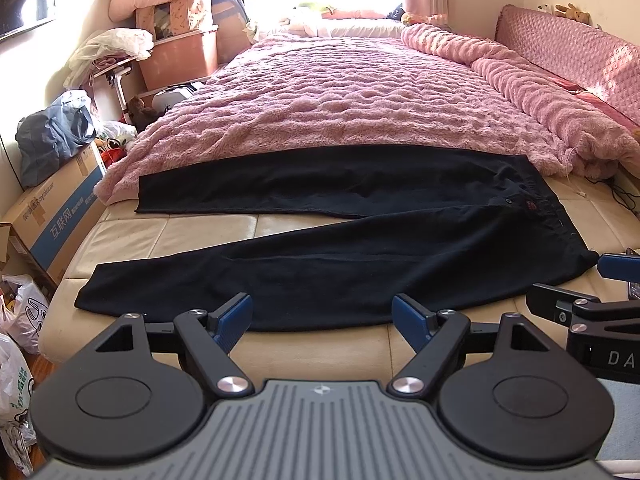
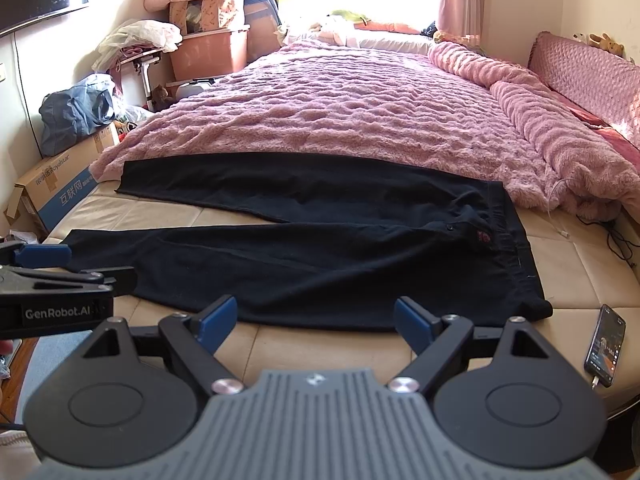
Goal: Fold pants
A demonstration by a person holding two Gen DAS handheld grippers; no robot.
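Black pants (image 1: pixel 340 248) lie flat on the beige bed end, legs spread apart toward the left and waistband at the right; they also show in the right wrist view (image 2: pixel 320 256). My left gripper (image 1: pixel 322 316) is open and empty, just short of the near leg's front edge. My right gripper (image 2: pixel 316 320) is open and empty, near the front edge below the waistband. Each gripper shows at the side of the other's view: the right one (image 1: pixel 592 304), the left one (image 2: pixel 60 276).
A pink fluffy blanket (image 1: pixel 340 96) covers the bed beyond the pants. A phone (image 2: pixel 606 346) on a cable lies at the bed's right front corner. Cardboard box (image 1: pixel 52 216), bags and storage bins crowd the floor at the left. A pink padded headboard (image 1: pixel 580 52) is at the right.
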